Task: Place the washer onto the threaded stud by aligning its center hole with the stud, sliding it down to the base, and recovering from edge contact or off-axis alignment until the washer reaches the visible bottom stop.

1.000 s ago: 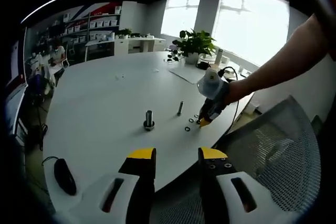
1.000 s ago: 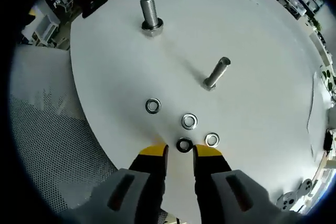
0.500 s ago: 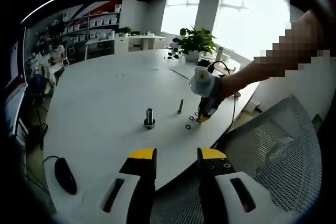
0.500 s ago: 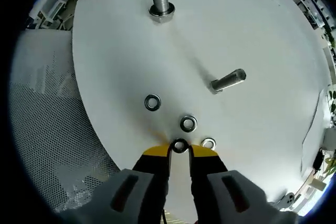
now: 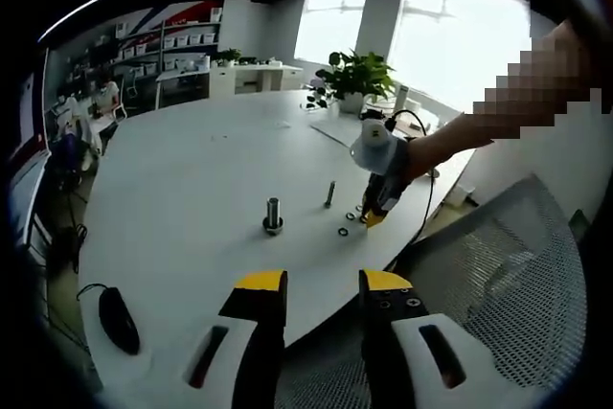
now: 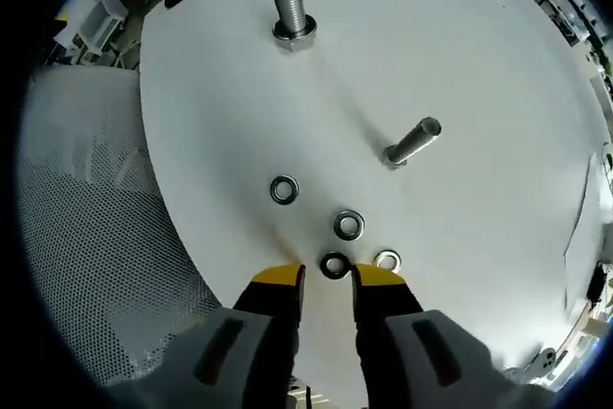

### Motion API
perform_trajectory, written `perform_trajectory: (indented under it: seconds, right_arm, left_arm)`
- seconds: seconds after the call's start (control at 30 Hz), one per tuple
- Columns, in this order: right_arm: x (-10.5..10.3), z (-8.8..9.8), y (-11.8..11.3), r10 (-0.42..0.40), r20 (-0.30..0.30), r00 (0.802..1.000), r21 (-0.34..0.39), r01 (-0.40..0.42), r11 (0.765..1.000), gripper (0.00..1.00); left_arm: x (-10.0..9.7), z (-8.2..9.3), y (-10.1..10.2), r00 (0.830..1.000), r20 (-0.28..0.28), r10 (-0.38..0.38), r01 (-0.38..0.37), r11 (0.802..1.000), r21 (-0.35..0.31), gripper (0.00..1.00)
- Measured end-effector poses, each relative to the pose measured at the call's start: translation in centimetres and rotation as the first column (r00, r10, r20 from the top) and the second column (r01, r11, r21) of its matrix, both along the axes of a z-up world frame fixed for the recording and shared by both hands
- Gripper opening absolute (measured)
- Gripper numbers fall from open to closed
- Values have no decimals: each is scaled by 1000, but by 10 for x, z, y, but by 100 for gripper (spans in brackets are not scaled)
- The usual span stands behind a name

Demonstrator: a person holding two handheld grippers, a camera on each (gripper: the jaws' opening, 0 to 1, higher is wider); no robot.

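The right tool (image 6: 326,276) is hovering low over the white surface (image 6: 479,64), its yellow-tipped jaws standing narrowly apart and holding nothing, with a dark washer (image 6: 334,264) lying flat just ahead of the tips. Three brighter washers are lying nearby: one (image 6: 283,189), another (image 6: 350,224), a third (image 6: 387,260). The large threaded stud (image 6: 290,11) is standing upright well beyond; a slimmer bolt (image 6: 412,142) is probably upright too, though the lens leans it. The washer looks thin, stiff, light and slick, so pinching across its outer rim seems wisest. The left tool (image 5: 311,282) is waiting open, off the surface edge.
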State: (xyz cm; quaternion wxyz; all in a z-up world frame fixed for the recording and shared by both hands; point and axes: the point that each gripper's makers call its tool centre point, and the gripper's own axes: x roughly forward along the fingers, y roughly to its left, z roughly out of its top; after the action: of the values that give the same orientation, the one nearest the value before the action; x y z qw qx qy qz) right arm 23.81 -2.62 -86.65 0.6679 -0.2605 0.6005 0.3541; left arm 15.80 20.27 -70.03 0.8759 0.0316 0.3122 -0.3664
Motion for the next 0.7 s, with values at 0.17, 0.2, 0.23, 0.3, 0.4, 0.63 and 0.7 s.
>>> perform_trajectory:
  seconds: [0.17,0.2,0.23,0.3,0.4,0.63,0.7]
  right_arm:
    - [3,-3,-2,120,68,990,-55,-116,992,19]
    - [3,-3,-1,102,60,993,-60,-99,993,20]
    - [4,-4,-2,102,56,993,-63,-98,993,20]
    - [7,-5,-3,96,48,994,-65,-92,994,19]
    - [7,-5,-3,77,47,996,-70,-74,995,19]
    - [8,-5,-2,90,55,994,-75,-86,994,16]
    - [9,-5,-2,91,53,994,-75,-87,993,16]
  left_arm:
    - [1,1,1,1000,5,7,-7,1000,-3,28]
    - [1,1,1,1000,4,8,-8,1000,-3,28]
    - [1,1,1,1000,3,8,-8,1000,-4,28]
    - [1,1,1,1000,4,6,-6,1000,-3,28]
    - [0,0,0,1000,2,1,-1,1000,1,28]
    - [0,-1,0,1000,1,2,-2,1000,4,28]
    - [0,-1,0,1000,1,1,-1,1000,5,28]
